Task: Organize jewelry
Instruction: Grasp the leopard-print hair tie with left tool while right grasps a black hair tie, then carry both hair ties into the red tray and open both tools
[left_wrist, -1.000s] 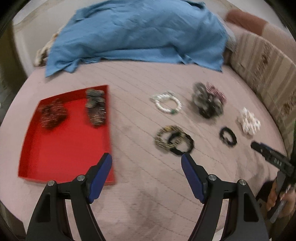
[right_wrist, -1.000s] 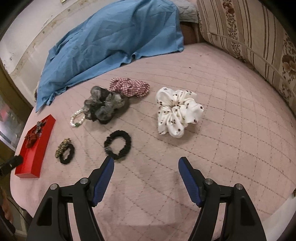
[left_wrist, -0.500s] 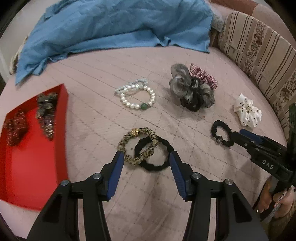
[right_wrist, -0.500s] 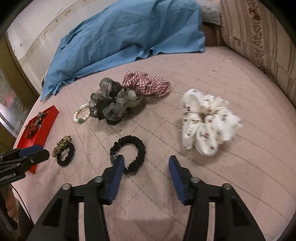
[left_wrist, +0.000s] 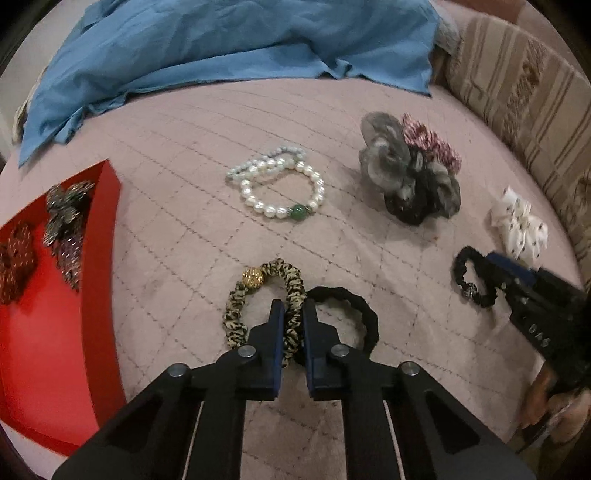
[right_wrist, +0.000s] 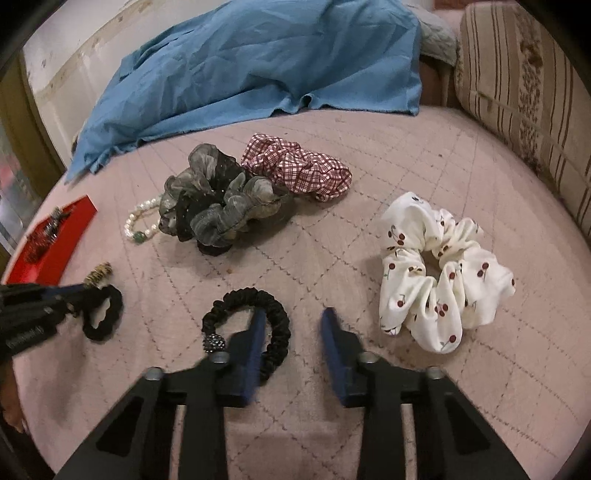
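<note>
My left gripper (left_wrist: 293, 314) has its jaws pinched nearly together on the leopard-print hair tie (left_wrist: 258, 295), gripping its near right arc; the loop lies flat and runs up and to the left from my jaws, with its gold bead (left_wrist: 253, 277) at the far end. A plain black hair tie (left_wrist: 351, 314) lies overlapped with it, spreading to the right of my jaws. My right gripper (right_wrist: 291, 332) points steeply down at the quilt and its jaws are closing, a gap showing between them; the left finger (right_wrist: 255, 339) stands inside the black beaded hair tie (right_wrist: 251, 314), so its right-hand band lies between my jaws, not yet pinched. That loop lies flat, its dark sparkly bead (right_wrist: 216, 341) at the near left. Beyond my left jaws sit the pearl bracelets (left_wrist: 280, 184), and farther right the grey scrunchie (right_wrist: 218, 199) with the red plaid scrunchie (right_wrist: 295, 168) just behind it. Right of my right jaws lies the white cherry scrunchie (right_wrist: 439, 269). The red tray (left_wrist: 55, 350) is off to the left, holding dark sparkly pieces. Everything rests on a pink quilted bedcover (left_wrist: 184, 240), with a blue cloth (right_wrist: 240, 70) heaped at the far side and a striped cushion (right_wrist: 524, 74) at the right.
</note>
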